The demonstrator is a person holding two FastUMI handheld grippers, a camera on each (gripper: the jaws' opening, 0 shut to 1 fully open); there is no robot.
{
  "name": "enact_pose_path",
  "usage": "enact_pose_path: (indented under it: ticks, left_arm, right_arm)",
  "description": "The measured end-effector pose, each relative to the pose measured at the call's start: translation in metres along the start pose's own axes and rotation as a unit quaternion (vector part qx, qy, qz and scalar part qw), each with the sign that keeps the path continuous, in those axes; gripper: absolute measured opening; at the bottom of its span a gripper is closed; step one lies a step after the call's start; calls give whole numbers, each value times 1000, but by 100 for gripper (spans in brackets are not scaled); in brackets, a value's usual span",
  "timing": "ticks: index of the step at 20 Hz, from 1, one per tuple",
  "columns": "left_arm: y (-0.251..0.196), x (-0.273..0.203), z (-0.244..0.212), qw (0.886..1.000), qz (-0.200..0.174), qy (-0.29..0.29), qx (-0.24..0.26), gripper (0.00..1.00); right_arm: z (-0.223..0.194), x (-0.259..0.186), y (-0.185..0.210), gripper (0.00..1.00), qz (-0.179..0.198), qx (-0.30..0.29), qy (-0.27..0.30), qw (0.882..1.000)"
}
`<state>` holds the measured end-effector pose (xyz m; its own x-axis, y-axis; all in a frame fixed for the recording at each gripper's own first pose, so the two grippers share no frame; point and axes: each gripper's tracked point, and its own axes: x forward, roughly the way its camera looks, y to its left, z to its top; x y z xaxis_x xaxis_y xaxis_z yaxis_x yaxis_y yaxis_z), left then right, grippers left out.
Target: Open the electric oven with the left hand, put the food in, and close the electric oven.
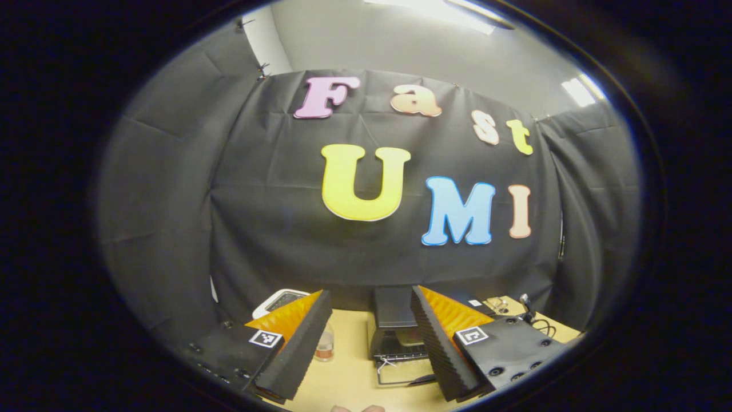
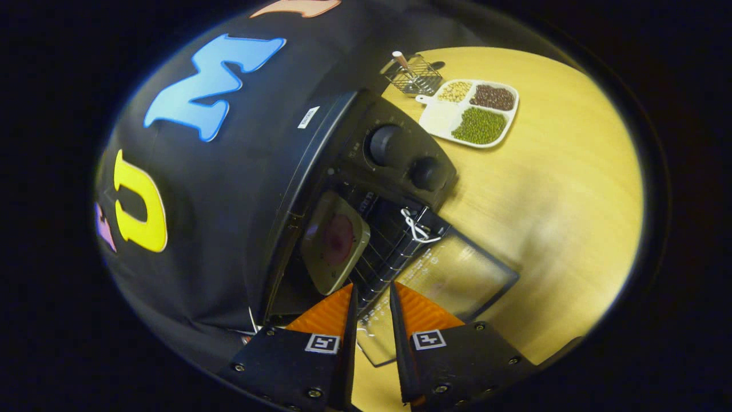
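Note:
The black electric oven (image 2: 366, 143) stands with its glass door (image 2: 457, 274) folded down flat on the table. A grey plate with dark reddish food (image 2: 334, 240) rests on the wire rack inside the cavity. Just in front of the rack's edge, my right gripper (image 2: 372, 288) is open by a narrow gap with nothing between its fingers, apart from the plate. My left gripper (image 1: 370, 293) is held high and wide open, holding nothing. It faces the booth wall, with the oven (image 1: 394, 312) and its lowered door (image 1: 400, 372) small and far below between the fingers.
A white divided tray of beans (image 2: 469, 111) and a wire basket (image 2: 414, 74) sit on the wooden table (image 2: 560, 189) beyond the oven's knobs. A small glass jar (image 1: 325, 346) and a white device (image 1: 280, 300) stand left of the oven.

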<state>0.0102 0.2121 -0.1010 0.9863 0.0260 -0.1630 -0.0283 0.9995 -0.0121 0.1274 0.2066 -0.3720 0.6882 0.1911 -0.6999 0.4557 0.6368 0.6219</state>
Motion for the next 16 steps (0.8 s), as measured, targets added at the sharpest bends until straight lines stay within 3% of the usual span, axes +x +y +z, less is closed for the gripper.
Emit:
enact_pose_path:
  ticks: [4, 7, 8, 9, 10, 11, 14, 16]
  left_arm:
    - [-38, 6, -1, 1000, -22, 5, 1, 98]
    - [-68, 11, -10, 999, -28, 21, -1, 97]
    - [-79, 13, -14, 999, -32, 29, -4, 97]
    - [-86, 14, -15, 999, -31, 36, -7, 98]
    - [-93, 15, -16, 999, -32, 41, -11, 95]
    - [-101, 17, -16, 998, -31, 44, -14, 98]
    - [-119, 23, -11, 999, -29, 43, -7, 98]
    - [-131, 26, -6, 999, -29, 40, -1, 98]
  right_arm:
    - [23, -39, -10, 32, 10, -112, -3, 994]
    - [53, -76, -9, 32, 20, -198, -34, 979]
    - [66, -90, -7, 21, 22, -231, -51, 971]
    - [78, -104, -3, 36, 28, -260, -69, 963]
    - [92, -123, 0, 36, 33, -291, -91, 952]
    - [106, -140, 5, 36, 36, -324, -116, 938]
    - [135, -186, 24, 38, 37, -411, -199, 889]
    - [144, -219, 39, 37, 48, -434, -233, 869]
